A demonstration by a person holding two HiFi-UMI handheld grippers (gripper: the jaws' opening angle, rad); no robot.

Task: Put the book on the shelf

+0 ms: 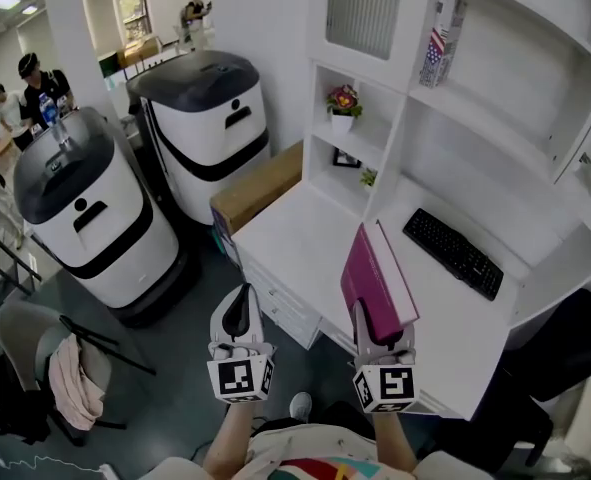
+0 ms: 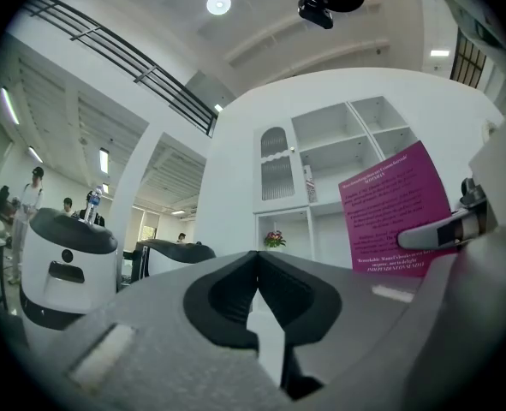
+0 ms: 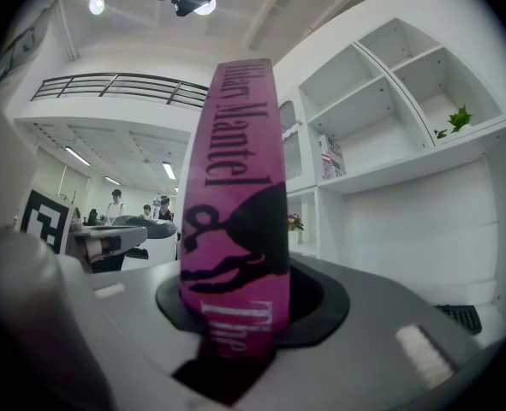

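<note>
Gripping the pink book (image 1: 367,276) upright by its bottom end with the jaws of the right gripper (image 1: 380,330), over the near edge of the bench (image 1: 305,233). Jaws of the left gripper (image 1: 240,316) pressed together on nothing, just off that edge. Not yet on the shelf (image 1: 485,128) above the bench. Might tip or slip out, held only low down. Might bump a shelf board if lifted too little, or drop on the keyboard (image 1: 453,253).

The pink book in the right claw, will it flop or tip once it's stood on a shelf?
Probably stiff: the pink book stands upright from the right claw without sagging, likely hardcover. Its spine looks narrow against its height, so it may tip if stood alone.
</note>
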